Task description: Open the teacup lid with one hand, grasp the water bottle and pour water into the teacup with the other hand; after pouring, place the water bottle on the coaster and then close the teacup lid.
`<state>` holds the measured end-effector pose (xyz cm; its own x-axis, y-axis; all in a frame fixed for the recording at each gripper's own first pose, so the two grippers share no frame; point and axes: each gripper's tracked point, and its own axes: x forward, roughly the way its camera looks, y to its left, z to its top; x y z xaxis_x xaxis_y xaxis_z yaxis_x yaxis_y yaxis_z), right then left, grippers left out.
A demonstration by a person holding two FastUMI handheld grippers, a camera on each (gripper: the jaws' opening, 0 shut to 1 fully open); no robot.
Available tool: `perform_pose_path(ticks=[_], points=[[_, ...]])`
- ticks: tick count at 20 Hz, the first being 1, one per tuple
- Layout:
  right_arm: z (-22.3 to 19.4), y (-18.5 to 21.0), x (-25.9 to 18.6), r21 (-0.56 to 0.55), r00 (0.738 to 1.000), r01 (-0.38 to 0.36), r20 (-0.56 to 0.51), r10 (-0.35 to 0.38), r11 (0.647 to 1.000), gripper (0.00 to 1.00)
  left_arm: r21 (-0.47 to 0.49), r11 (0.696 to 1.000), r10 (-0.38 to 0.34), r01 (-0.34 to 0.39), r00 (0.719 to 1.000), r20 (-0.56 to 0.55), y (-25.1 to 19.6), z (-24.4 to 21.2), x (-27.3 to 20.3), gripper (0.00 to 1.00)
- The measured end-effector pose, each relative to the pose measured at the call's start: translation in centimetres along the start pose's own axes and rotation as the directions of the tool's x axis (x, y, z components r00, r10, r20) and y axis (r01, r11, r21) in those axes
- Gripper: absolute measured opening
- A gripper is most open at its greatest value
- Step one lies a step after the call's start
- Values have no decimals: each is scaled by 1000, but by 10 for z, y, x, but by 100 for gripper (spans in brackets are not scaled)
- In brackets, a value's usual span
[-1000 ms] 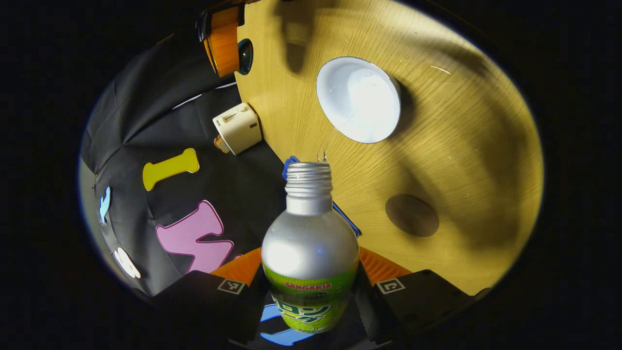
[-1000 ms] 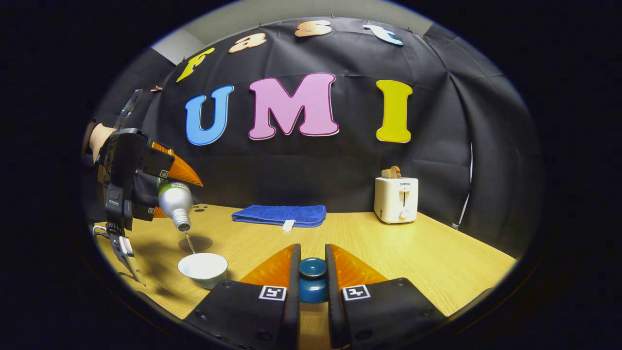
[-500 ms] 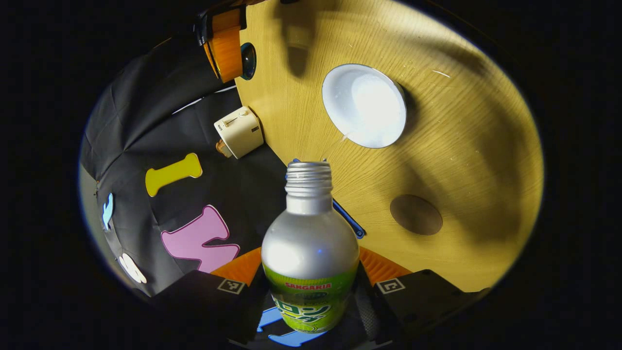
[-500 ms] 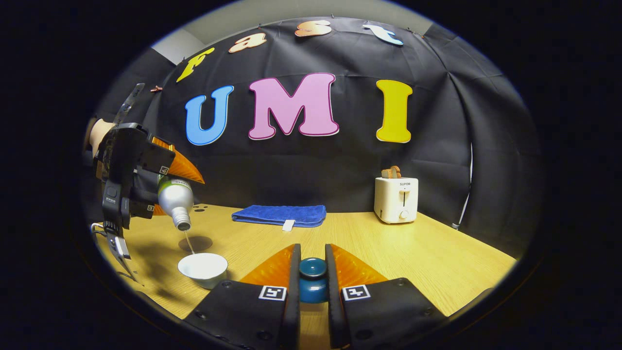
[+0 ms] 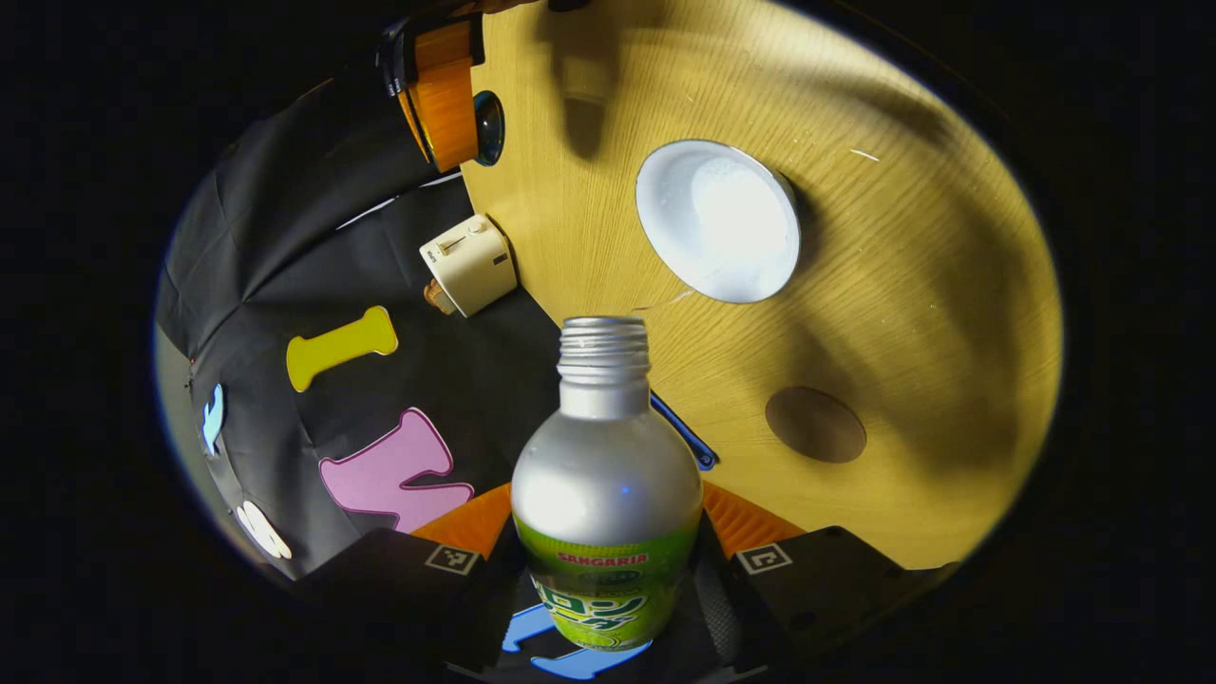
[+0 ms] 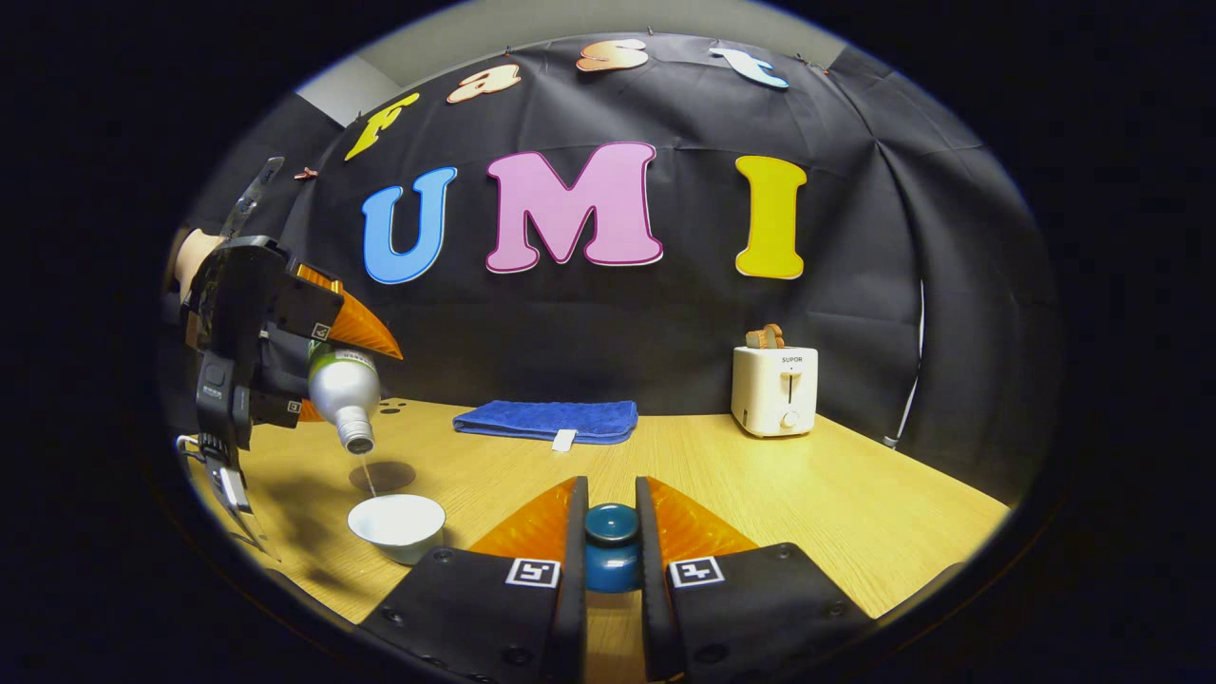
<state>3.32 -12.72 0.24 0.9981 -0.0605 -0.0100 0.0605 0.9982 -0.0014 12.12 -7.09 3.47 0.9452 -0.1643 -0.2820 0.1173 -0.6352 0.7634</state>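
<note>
Right gripper point(image 6: 610, 532): its fingers are pinching the knob of the teacup lid point(image 6: 611, 549), holding it above the table point(image 6: 855, 503) to the right of the cup.
Left gripper point(image 5: 608, 570): both fingers are pressing on the labelled body of the water bottle point(image 5: 606, 475); in the right gripper view it point(image 6: 313, 366) is hanging above the cup with the bottle point(image 6: 344, 394) tilting mouth-down.
Teacup point(image 6: 396, 525): standing open on the table, a thin stream of water falling toward its rim; from above it point(image 5: 719, 220) is showing a white inside.
Coaster point(image 5: 815, 425): lying flat, bare, just beside the cup.
Blue cloth point(image 6: 546, 420): lying folded near the back edge.
Toaster point(image 6: 774, 389): standing at the far right by the wall.
</note>
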Motion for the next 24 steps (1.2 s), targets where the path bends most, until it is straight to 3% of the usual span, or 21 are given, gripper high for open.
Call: perform_pose_path(ticks=[13, 15, 17, 19, 21, 22, 24], points=[[0, 0, 1, 0, 1000, 0, 0, 0, 1000, 27, -20, 1000, 7, -7, 1000, 9, -11, 3, 0, 83], [0, 0, -1, 0, 1000, 0, 0, 0, 1000, 27, -52, 999, 7, -7, 1000, 14, -14, 2, -1, 83], [0, 0, 0, 0, 1000, 0, 0, 0, 1000, 27, -147, 989, 24, -20, 999, 27, -13, 0, 2, 83], [0, 0, 0, 0, 1000, 0, 0, 0, 1000, 27, -318, 947, 51, -36, 998, 37, -13, -3, 2, 82], [0, 0, 0, 0, 1000, 0, 0, 0, 1000, 27, -481, 873, 106, -82, 994, 24, -11, -6, -3, 82], [0, 0, 0, 0, 1000, 0, 0, 0, 1000, 27, -559, 823, 129, -101, 992, 10, -10, -10, -7, 82], [0, 0, 0, 0, 1000, 1, 1, -1, 1000, 27, -714, 689, 150, -126, 988, -30, -15, -16, -9, 82]])
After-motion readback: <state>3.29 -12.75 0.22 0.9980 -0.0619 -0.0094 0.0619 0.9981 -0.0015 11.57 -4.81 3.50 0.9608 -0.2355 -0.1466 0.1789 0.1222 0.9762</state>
